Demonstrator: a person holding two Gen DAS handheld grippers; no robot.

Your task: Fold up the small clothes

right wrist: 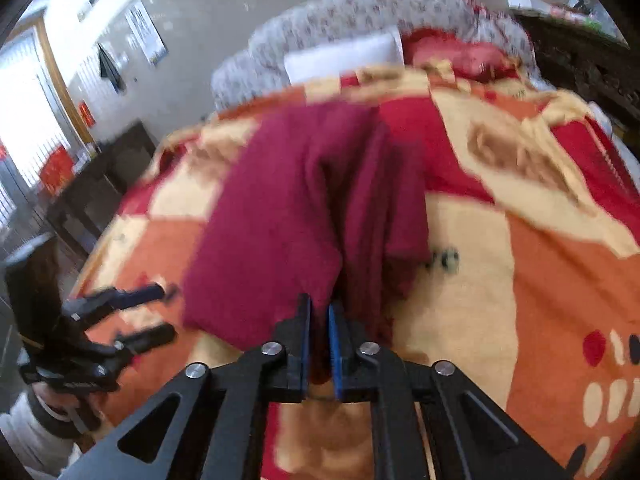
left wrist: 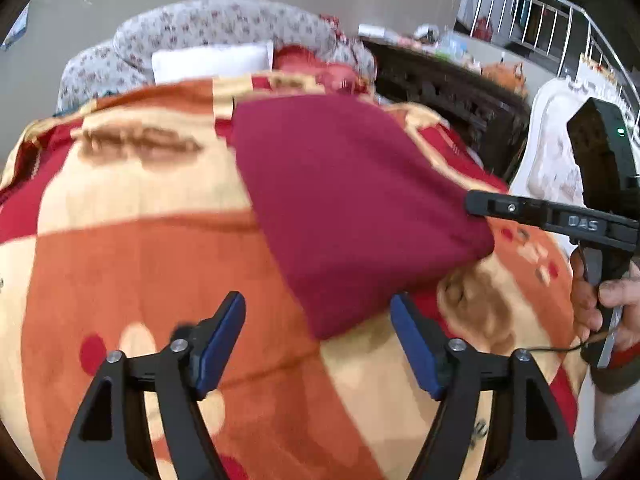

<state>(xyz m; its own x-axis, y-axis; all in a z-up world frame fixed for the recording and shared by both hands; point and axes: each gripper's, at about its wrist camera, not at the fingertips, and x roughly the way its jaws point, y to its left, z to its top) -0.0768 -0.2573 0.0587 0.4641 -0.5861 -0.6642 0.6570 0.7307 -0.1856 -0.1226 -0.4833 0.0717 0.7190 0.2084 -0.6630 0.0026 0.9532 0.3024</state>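
- Two tools are in view, one in each hand, both over a bed.
- One garment, a maroon cloth (left wrist: 352,200), lies on the bed's blanket (left wrist: 140,264) ahead of the left tool and slightly to its right; its near corner reaches down between that tool's two fingers without touching either.
- Left tool (left wrist: 318,344): its two blue-padded fingers (left wrist: 224,340) stand wide apart and hold nothing (in the right wrist view it shows at lower left, blurred, fingers likewise spread, just beside the cloth's left edge).
- Right tool (right wrist: 319,344): its two fingers are drawn nearly together and pinch an edge of the maroon cloth, which rises from the grip in a bunched fold and spreads away ahead of the tool.
- From the left wrist view, the right tool comes in from the right, its tip touching the cloth's right-hand edge; one bare hand (left wrist: 600,300) grips its handle.
- One blanket, patterned in orange, cream and red blocks, covers the bed beneath both tools.
- One white pillow (left wrist: 212,60) lies far ahead of the left tool, against a floral headboard (left wrist: 208,24).
- One dark wooden cabinet (left wrist: 440,88) stands beyond the bed to the right.
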